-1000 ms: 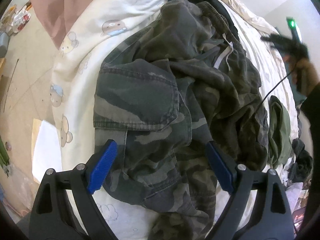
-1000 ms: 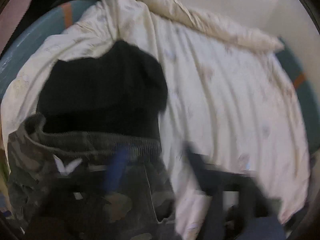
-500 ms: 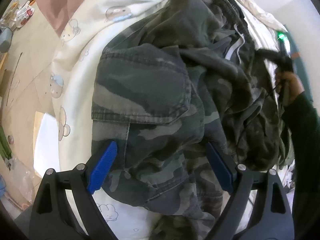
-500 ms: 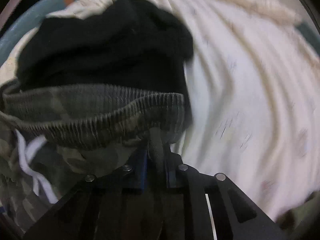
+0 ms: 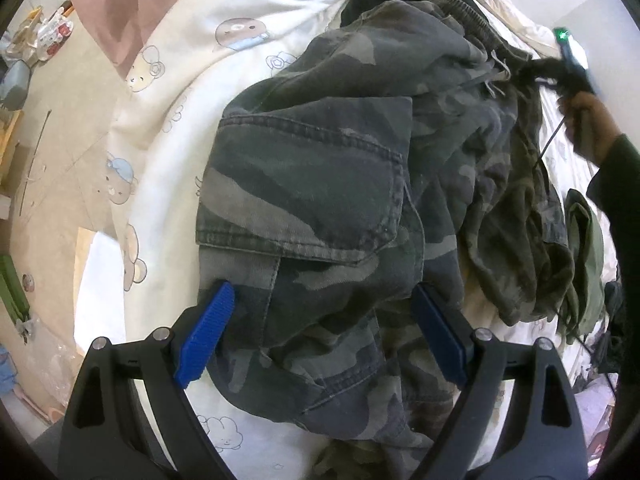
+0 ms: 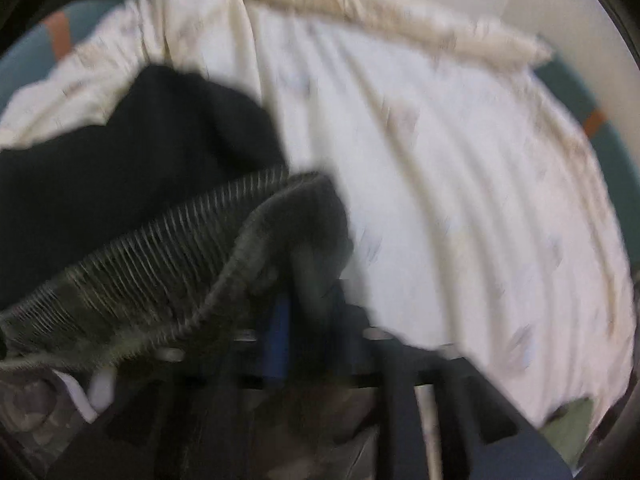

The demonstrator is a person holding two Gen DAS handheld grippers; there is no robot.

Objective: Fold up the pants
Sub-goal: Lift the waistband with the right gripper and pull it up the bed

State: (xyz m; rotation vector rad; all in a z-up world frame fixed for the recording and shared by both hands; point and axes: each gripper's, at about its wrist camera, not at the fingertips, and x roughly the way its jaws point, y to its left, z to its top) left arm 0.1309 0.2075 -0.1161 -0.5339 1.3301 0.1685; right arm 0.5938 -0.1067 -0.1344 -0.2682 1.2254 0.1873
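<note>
My right hand-held gripper (image 6: 308, 320) is clamped on the waistband (image 6: 160, 264) of the pants (image 5: 340, 208), a bunch of the ribbed elastic pinched between its closed fingers. Half a second ago it held that band low against the heap; now the band is lifted and drawn toward the lower middle of the right wrist frame, and the blur tells me I am still pulling. A second ago this gripper was open and only coming in.

In the left wrist frame the same pull shows at the upper right, where the right gripper (image 5: 560, 76) has the waist end stretched out and the drawstring (image 5: 492, 80) strung toward it.

The pants lie crumpled on the bed (image 5: 192, 80), across the middle of the left frame, partly over a black garment (image 6: 132, 152). A cargo pocket (image 5: 304, 184) faces up.

My left hand-held gripper (image 5: 324, 332) stays wide open, its blue pads (image 5: 204, 336) straddling the leg fabric without gripping it.

I judge this the spreading-out step: the waist is secured, so the left should take a hem or the other waist corner next.
</note>
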